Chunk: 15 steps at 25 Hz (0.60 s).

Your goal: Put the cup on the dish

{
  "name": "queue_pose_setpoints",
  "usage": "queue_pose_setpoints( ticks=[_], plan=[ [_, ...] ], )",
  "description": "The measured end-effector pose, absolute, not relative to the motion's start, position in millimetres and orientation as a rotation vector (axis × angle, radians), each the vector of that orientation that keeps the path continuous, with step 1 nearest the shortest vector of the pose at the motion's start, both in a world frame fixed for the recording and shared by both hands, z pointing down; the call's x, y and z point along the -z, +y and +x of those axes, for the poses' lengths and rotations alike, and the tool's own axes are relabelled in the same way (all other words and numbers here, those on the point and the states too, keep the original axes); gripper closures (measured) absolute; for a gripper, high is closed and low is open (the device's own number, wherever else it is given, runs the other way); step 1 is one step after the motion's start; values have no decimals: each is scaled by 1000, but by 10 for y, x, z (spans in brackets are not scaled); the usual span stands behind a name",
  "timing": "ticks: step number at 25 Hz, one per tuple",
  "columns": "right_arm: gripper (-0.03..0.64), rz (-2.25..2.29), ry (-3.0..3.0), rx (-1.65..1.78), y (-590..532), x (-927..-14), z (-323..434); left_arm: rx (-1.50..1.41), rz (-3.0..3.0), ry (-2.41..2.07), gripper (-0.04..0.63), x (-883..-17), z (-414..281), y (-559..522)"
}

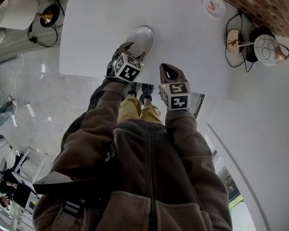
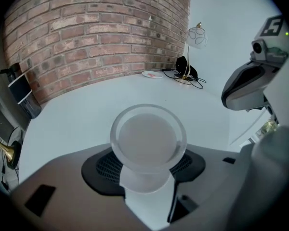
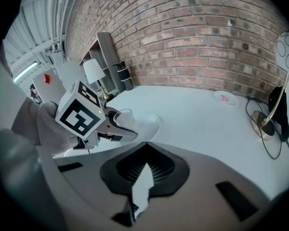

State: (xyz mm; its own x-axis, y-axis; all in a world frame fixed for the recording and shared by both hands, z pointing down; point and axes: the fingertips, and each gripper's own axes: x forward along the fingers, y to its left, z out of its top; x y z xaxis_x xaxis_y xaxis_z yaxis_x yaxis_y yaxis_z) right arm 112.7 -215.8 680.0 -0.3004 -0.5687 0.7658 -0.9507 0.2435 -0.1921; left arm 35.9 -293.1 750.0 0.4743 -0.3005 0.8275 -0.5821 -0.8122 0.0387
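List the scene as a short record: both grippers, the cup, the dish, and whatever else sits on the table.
left gripper: jaws shut on the cup, tip at the dish
cup: clear, looks empty, held in the left jaws
dish: white, on the table near its front edge
cup to dish: over or at the dish; contact cannot be told
right gripper: jaws together, nothing between them, beside the left gripper
table: white
also there: small plate at the far side, lamp to the right
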Motion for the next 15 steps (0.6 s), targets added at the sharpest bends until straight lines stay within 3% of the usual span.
queue_pose_setpoints(
  ticks=[15],
  plan=[
    [615, 1412, -1941, -938, -2142, -6864, 1193, -1299, 2361, -735, 337, -7787, 379, -3025]
  ],
)
